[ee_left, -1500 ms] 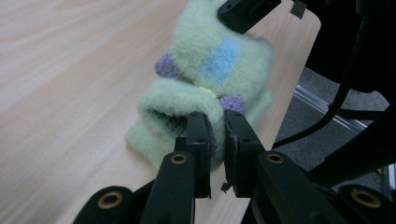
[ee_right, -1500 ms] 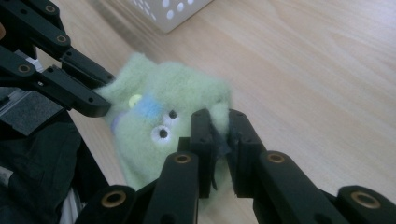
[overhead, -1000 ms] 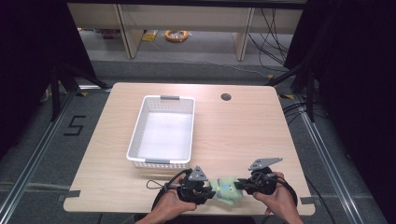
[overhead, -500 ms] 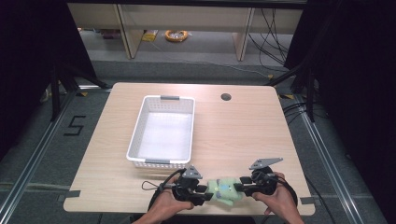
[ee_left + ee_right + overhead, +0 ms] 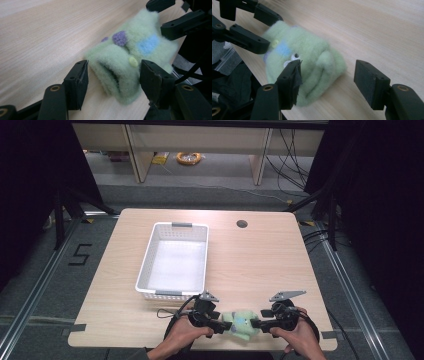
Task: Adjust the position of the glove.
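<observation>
Your left gripper [image 5: 112, 77] has just been opening: its 2 jaws stand apart on either side of the near end of the folded green fuzzy cloth [image 5: 130, 57], and the pads no longer press on it. Your right gripper [image 5: 329, 80] has just been opening too; its jaws stand apart, the left one just against the fleece and the right one well off it over bare wood. In the high view the left gripper [image 5: 216, 322] and right gripper [image 5: 261, 324] face each other across the cloth [image 5: 240, 322], which lies flat on the table [image 5: 260, 265] near its front edge, between your 2 hands.

Judging by this, you are at the release after a fold: the cloth sits in a compact bundle, with a blue patch, a purple tuft and a small yellow button showing on top, and neither tool bears on it. The next move probably calls for backing both grippers straight off so the jaws do not drag the fleece and undo the fold, or for closing again on the bundle if you mean to carry it.

The white perforated basket [image 5: 150, 265] stands beyond your left hand, well apart from the cloth. Nothing lies in it.
</observation>
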Motion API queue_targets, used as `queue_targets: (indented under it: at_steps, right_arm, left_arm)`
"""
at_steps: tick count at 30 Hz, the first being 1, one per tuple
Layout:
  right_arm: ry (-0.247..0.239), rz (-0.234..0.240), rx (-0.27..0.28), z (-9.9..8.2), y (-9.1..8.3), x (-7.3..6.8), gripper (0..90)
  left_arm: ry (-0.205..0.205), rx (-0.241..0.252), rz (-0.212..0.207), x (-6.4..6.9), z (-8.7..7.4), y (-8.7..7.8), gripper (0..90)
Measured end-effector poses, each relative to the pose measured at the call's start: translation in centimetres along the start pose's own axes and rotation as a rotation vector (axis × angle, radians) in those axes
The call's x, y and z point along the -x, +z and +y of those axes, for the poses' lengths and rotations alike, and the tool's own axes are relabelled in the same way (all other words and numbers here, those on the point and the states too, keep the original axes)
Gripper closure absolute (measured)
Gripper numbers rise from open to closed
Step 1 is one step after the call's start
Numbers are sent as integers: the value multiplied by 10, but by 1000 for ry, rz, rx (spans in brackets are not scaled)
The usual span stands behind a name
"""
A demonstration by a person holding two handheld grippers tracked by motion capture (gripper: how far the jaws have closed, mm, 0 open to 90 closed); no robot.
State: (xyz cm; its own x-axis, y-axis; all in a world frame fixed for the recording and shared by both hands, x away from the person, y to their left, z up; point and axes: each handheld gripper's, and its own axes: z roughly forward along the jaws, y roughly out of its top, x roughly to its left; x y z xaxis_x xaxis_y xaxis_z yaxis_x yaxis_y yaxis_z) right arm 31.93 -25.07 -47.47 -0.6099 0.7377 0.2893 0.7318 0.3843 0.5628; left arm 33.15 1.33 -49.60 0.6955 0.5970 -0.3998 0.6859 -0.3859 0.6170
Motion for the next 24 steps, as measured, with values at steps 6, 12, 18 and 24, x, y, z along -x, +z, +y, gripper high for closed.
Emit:
queue_targets:
  at_steps: [6, 12, 18, 24]
  right_arm:
    - [16, -13, -23, -3, 11, -1, 400]
    - [32, -5, -52, -4, 18, -2, 428]
    - [34, 28, -42, -5, 22, -1, 488]
    - [30, 84, -41, -6, 25, 1, 612]
  left_arm:
    - [-35, -34, 7, 2, -2, 7, 431]
    - [-16, -43, -1, -3, -2, 9, 474]
    - [27, -32, 1, -2, -4, 10, 532]
    - [3, -6, -15, -1, -7, 12, 588]
